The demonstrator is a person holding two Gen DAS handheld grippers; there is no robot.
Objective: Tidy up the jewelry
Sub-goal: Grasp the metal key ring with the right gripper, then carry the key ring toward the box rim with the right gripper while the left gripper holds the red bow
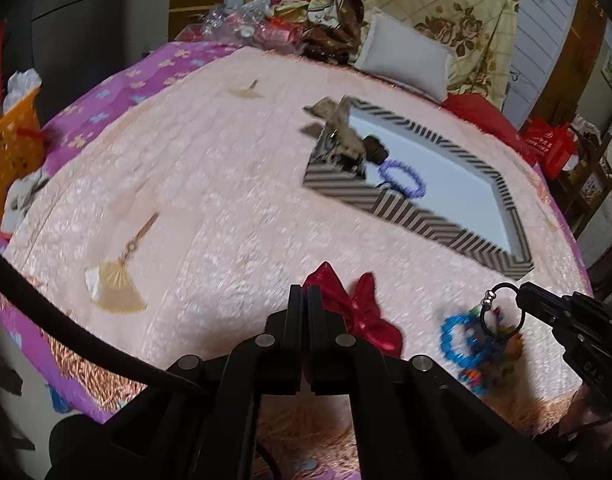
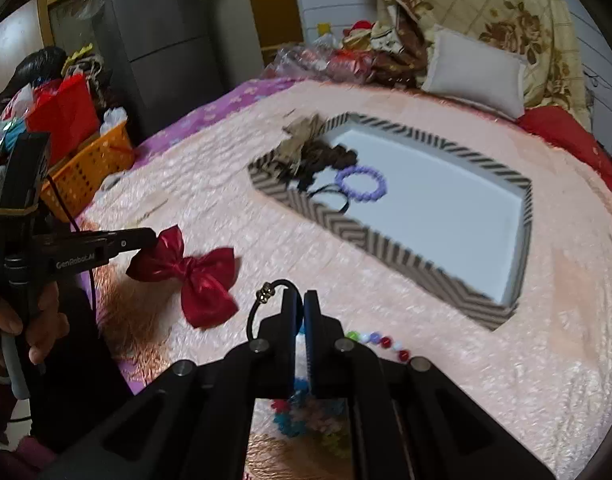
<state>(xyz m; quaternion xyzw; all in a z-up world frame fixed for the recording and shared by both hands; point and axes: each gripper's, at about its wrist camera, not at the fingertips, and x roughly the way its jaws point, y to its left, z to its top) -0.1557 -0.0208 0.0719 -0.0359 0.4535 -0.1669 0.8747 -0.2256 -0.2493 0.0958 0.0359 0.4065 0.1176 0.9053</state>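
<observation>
A striped tray (image 1: 422, 216) (image 2: 338, 222) lies on the pink bedspread and holds a purple bead bracelet (image 1: 402, 178) (image 2: 361, 184), a beige bow (image 1: 338, 120) (image 2: 302, 136) and dark hair ties. My right gripper (image 2: 299, 296) (image 1: 520, 294) is shut on a black hair tie with a metal bead (image 2: 266, 308) (image 1: 500, 310), held above the bed. My left gripper (image 1: 305, 290) (image 2: 156, 238) is shut and empty, its tip at the edge of a red bow (image 1: 358, 312) (image 2: 190, 272). Blue and multicoloured bead bracelets (image 1: 466, 340) (image 2: 378, 340) lie under the right gripper.
A gold fan-shaped ornament (image 1: 114, 280) lies on the bedspread at the left. An orange basket (image 1: 10, 148) (image 2: 90, 164) stands beside the bed. A white pillow (image 1: 406, 56) (image 2: 474, 70) and floral bedding sit at the far end.
</observation>
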